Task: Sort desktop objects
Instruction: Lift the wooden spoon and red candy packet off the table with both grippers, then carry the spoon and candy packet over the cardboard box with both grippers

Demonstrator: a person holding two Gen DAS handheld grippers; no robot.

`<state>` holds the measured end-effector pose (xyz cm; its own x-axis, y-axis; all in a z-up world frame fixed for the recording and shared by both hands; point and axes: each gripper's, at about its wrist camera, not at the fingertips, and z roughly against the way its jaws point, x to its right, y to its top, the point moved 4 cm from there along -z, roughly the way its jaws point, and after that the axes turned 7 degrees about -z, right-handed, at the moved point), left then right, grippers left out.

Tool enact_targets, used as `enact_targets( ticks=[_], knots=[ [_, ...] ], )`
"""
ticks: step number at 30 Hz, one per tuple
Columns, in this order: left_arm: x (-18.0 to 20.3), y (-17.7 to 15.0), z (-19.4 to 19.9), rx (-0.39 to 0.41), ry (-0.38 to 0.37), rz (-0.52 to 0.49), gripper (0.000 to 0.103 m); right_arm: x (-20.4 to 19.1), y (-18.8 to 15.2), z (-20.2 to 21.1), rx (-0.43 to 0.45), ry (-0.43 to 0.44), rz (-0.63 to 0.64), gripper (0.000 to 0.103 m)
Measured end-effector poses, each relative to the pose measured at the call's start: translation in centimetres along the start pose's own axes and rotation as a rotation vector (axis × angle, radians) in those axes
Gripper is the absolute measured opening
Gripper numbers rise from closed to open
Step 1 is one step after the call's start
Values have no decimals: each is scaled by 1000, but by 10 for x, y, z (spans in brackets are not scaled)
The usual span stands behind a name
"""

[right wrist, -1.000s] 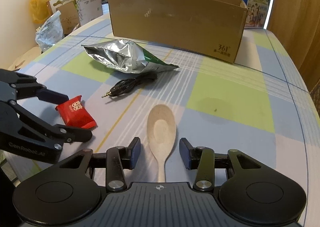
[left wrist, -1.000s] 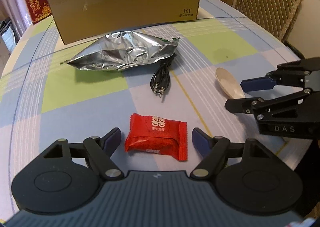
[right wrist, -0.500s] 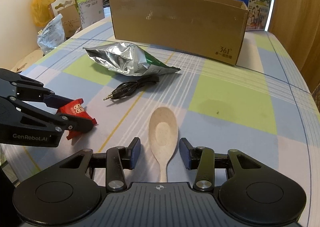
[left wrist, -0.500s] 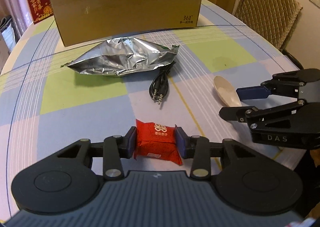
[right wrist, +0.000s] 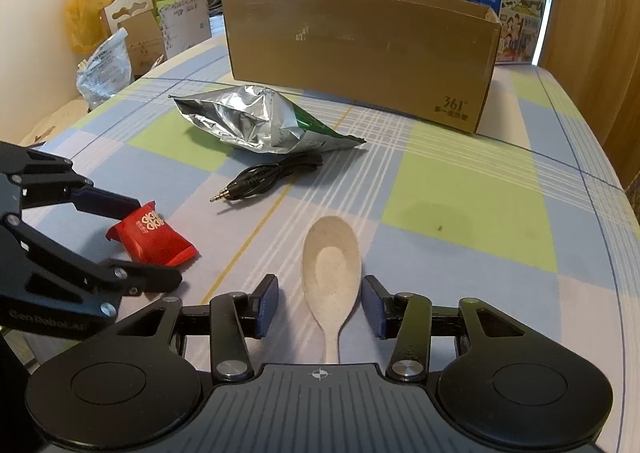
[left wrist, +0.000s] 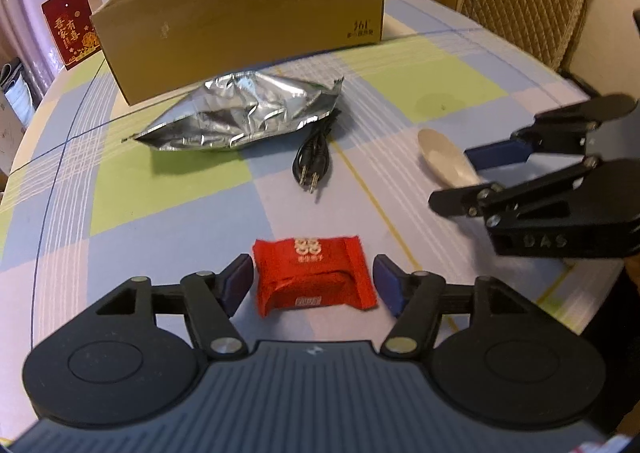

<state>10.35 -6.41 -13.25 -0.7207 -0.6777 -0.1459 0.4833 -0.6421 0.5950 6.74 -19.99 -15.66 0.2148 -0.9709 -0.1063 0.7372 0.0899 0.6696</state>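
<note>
The red candy packet is being straddled, untouched, by the spread left hand-held gripper near the counter's front edge. The beige spoon is being flanked by the released right hand-held gripper; its handle end is being hidden. Beyond, a black cable, a foil bag and a cardboard box are lying.

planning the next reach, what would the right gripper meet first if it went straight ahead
The right gripper is open with the spoon lying between its fingers, so it meets the spoon bowl first. Past that the cloth looks bare up to the box, though depth is unclear.
</note>
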Motion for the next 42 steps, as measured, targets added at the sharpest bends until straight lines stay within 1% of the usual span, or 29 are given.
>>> enact_targets(
  ticks=[1,3,4,5,6,11,15,24,25,26,27,30,34,42],
  knots=[
    [-1,-1,0,2,-4,8,62,0,0,0,0,1,-2,45],
    [-3,0,0,0,-25,30,50,1,0,0,1,-1,-2,47],
    [-4,0,0,-3,-27,35,47,1,0,0,3,-2,-4,47],
    [-4,1,1,-4,-24,39,39,1,0,0,4,-2,-5,48],
    [-4,2,1,-10,-26,47,38,1,1,0,5,-2,-4,48],
    [-6,4,2,-15,-39,87,36,-2,1,-1,13,-5,23,48],
    [-6,4,5,-8,-46,115,35,-2,2,-4,18,-6,17,48],
    [-8,9,7,8,-47,134,35,1,6,-8,29,-12,-6,48],
    [-8,9,7,8,-48,137,35,1,6,-8,29,-13,-8,46],
    [-8,9,7,9,-49,140,35,1,6,-8,30,-16,-10,34],
    [-9,9,7,10,-49,142,35,2,7,-7,33,-23,-8,30],
    [-8,10,9,14,-47,144,35,5,8,-6,34,-39,-22,30],
    [-9,15,14,29,-44,150,35,6,12,5,68,-41,-21,30],
    [-14,39,33,94,-27,149,35,13,34,32,126,-45,-68,30]
  ],
)
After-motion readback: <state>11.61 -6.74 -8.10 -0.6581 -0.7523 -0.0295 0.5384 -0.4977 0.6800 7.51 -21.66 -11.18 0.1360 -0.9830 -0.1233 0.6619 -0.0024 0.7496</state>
